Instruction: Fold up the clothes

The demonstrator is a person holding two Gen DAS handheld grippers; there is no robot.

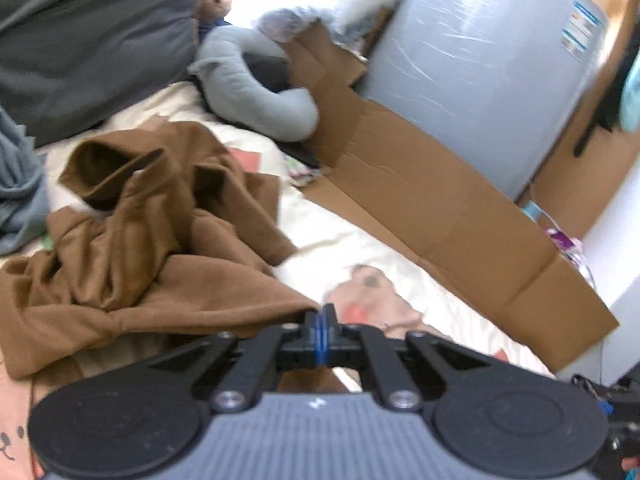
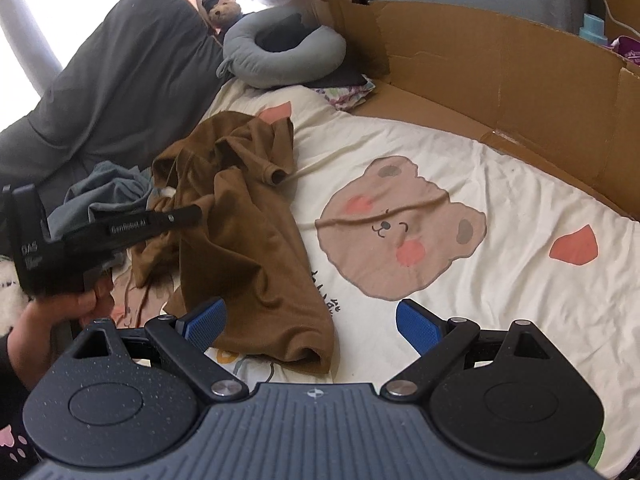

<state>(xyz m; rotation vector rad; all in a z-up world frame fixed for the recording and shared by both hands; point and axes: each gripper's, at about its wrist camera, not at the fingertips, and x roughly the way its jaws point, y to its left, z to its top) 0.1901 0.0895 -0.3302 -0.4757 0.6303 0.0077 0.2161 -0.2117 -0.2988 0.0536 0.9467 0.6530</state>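
A crumpled brown shirt (image 1: 152, 240) lies on the cream bear-print bedsheet (image 1: 360, 248). My left gripper (image 1: 323, 316) is shut on an edge of the brown shirt and lifts it slightly. In the right wrist view the left gripper (image 2: 199, 213) pinches the shirt (image 2: 248, 248) at mid-height, and part of the cloth hangs down from it. My right gripper (image 2: 310, 322) is open and empty, with blue pads, hovering just above the shirt's near hem on the sheet (image 2: 500, 280).
A grey-blue garment (image 2: 100, 196) lies left of the shirt. A dark grey pillow (image 2: 120, 92), a grey neck pillow (image 2: 280, 56) and a teddy bear (image 2: 224, 8) sit at the head. A cardboard wall (image 2: 500, 68) borders the bed's right side.
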